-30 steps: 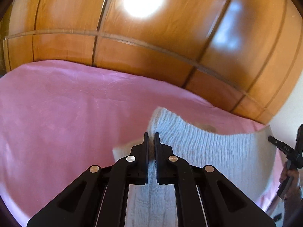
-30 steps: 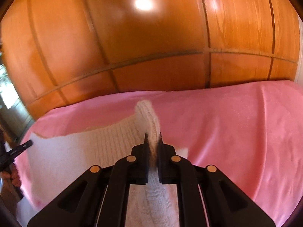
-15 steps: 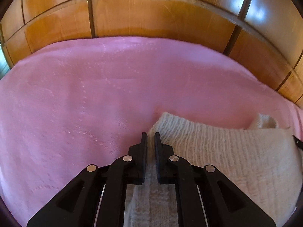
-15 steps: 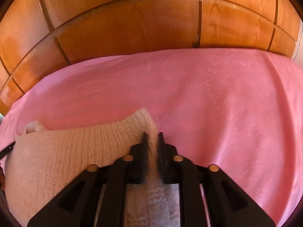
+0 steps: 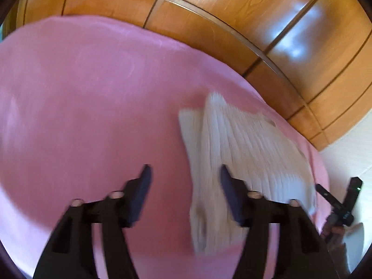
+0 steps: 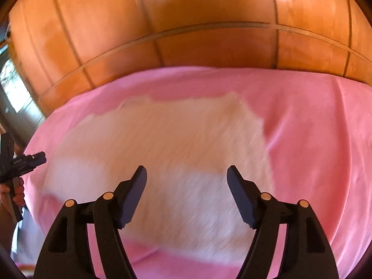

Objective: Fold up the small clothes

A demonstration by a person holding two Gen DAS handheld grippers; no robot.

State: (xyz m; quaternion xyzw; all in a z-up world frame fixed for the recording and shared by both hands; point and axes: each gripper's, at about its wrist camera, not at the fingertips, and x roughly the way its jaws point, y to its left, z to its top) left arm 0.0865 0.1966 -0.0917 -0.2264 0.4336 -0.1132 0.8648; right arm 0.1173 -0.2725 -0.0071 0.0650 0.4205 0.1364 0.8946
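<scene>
A white knitted garment lies folded flat on the pink bedspread. My left gripper is open and empty, raised above the garment's left edge. In the right wrist view the same garment spreads below my right gripper, which is open and empty above its near part. The right gripper shows at the right edge of the left wrist view, and the left gripper shows at the left edge of the right wrist view. Both views are blurred by motion.
A glossy wooden panelled wall stands right behind the bed, also in the right wrist view. Bare pink bedspread extends to the right of the garment. A window is at the far left.
Both grippers were shut on the garment's corners and carried them forward over the bed. Now both have opened, let go and pulled back and up, leaving the garment folded flat.
</scene>
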